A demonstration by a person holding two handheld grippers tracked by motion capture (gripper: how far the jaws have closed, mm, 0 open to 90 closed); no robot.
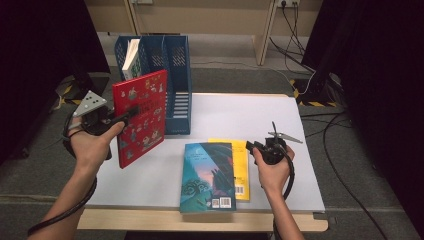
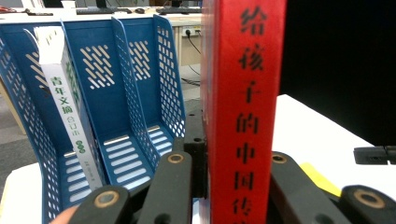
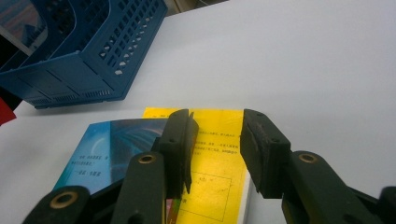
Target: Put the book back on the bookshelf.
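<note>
A red book (image 1: pixel 140 117) stands upright off the table, in front of the blue file rack (image 1: pixel 170 75), and my left gripper (image 1: pixel 131 112) is shut on it. In the left gripper view its spine (image 2: pixel 245 116) with black characters rises between the jaws of the left gripper (image 2: pixel 236 158). My right gripper (image 1: pixel 252 147) hovers at the right edge of two flat books, a teal book (image 1: pixel 207 175) lying partly over a yellow book (image 1: pixel 241 170). In the right gripper view the right gripper (image 3: pixel 217 135) is open just above the yellow book (image 3: pixel 215 172), nothing between its pads, with the teal book (image 3: pixel 116 144) to the left.
The blue file rack (image 2: pixel 116 93) has three slots; a white book (image 2: pixel 65 102) leans in the leftmost one, also seen from above (image 1: pixel 131 57). The rack (image 3: pixel 70 56) stands at the far left of the white table (image 1: pixel 240 115). Cables run over the floor to the right.
</note>
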